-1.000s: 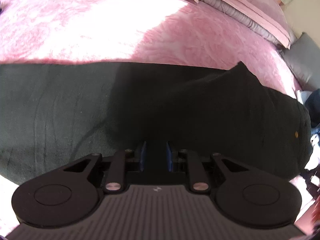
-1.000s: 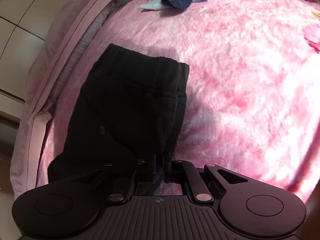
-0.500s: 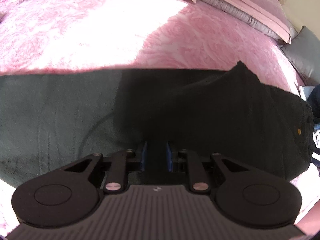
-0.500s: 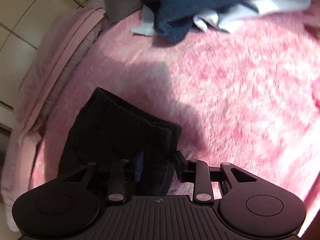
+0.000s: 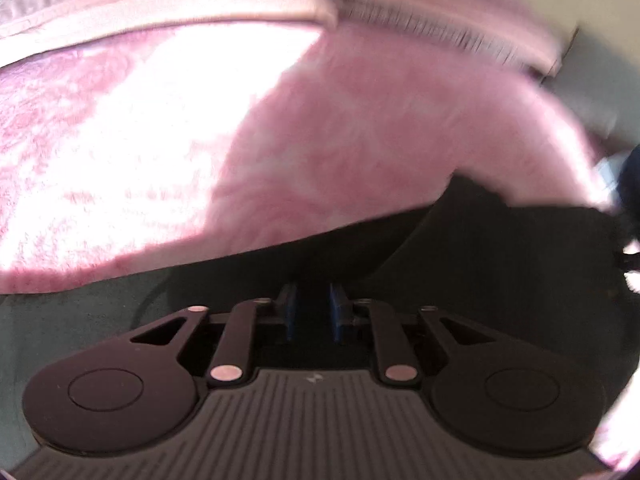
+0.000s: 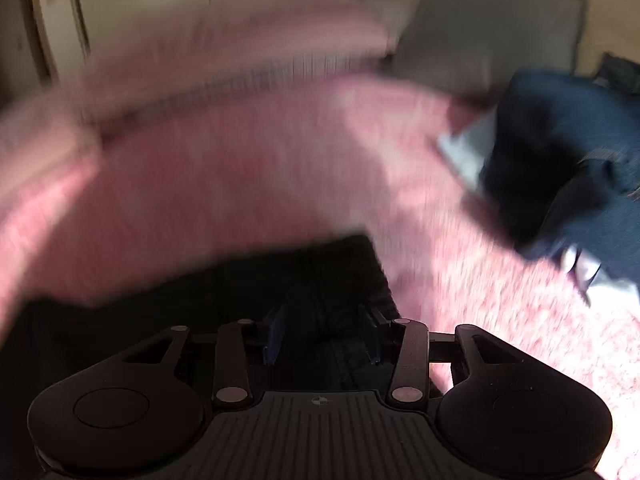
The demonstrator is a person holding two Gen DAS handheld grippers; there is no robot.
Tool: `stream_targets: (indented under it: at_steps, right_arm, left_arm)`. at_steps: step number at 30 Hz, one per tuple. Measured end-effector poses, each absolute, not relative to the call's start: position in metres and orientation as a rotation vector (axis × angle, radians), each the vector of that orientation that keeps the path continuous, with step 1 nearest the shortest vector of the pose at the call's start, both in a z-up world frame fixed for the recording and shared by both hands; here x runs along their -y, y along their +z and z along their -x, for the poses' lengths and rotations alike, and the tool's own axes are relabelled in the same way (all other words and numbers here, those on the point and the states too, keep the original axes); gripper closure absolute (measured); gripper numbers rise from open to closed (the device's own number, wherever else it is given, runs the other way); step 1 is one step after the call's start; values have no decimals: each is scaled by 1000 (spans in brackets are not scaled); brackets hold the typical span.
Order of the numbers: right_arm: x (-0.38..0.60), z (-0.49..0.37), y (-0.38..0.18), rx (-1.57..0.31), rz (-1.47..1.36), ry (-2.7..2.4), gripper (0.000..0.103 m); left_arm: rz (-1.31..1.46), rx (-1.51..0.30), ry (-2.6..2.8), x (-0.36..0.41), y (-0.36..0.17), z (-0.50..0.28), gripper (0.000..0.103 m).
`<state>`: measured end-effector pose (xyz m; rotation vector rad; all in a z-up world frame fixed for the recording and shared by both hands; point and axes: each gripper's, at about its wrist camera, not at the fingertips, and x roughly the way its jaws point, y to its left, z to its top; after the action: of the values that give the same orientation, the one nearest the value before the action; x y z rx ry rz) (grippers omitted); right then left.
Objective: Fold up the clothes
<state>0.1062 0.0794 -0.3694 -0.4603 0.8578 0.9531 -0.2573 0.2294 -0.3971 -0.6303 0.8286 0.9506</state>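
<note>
Black trousers [image 5: 480,260] lie across the pink bedspread [image 5: 360,140], their far edge slanting up to the right. My left gripper [image 5: 313,312] sits over their near edge with its blue pads a narrow gap apart and dark cloth between them. In the blurred right wrist view the end of the trousers [image 6: 280,280] lies under my right gripper [image 6: 322,332]. That gripper is open, its pads wide apart on either side of the cloth and not pinching it.
A heap of blue denim [image 6: 580,152] over a pale cloth [image 6: 468,148] lies on the bedspread [image 6: 240,160] at the right. A grey cushion [image 6: 480,28] and pink pillows [image 5: 160,4] line the far side. Cupboard doors [image 6: 120,0] stand beyond.
My right gripper let go of the trousers' end, opened wide and swung up towards the pillows. The left view tilted, so the trousers sit lower; its pad gap is unchanged.
</note>
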Motion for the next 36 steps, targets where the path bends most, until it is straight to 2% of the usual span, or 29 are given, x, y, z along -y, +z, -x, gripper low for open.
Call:
stream_targets:
  at_steps: [3,10,15,20,25,27,30,31,32,33,36]
  right_arm:
    - [-81,-98,-373,-804,555,973,60]
    - [-80,-118,-328,-881,425,1008,60]
    - [-119,-102,-311,-872,551,1234,60]
    - [-178,-71,-325,-869,684,1479,60]
    - [-233,-55,-349,-987,782,1681,60]
    - [-248,-55,-361,-1067,812,1744,60]
    - [-263,-57,-374,-1148,831,1796,60]
    - [-264,-58,-376,-1160,836,1805,61]
    - [-266,-59,-377,-1173,842,1815,73]
    - [-263,-58,-375,-1171,863,1829,93]
    - [-253,-47,-368,-1102,911,1830,98]
  left_arm:
    - [601,-854,926,-229,-391,254,92]
    - [623,-836,793,-247,-364,258,91]
    - [606,-858,663,-276,-362,235,90]
    - [597,-913,530,-298,-376,215,84]
    - [681,-923,410,-316,-394,218,78]
    - [715,-926,362,-323,-401,219,77]
    - [772,-919,306,-332,-409,225,83]
    - [771,-918,288,-332,-409,226,88]
    - [760,-909,287,-331,-408,228,92]
    - [747,-897,290,-329,-406,229,93]
    - [707,-862,300,-323,-401,235,96]
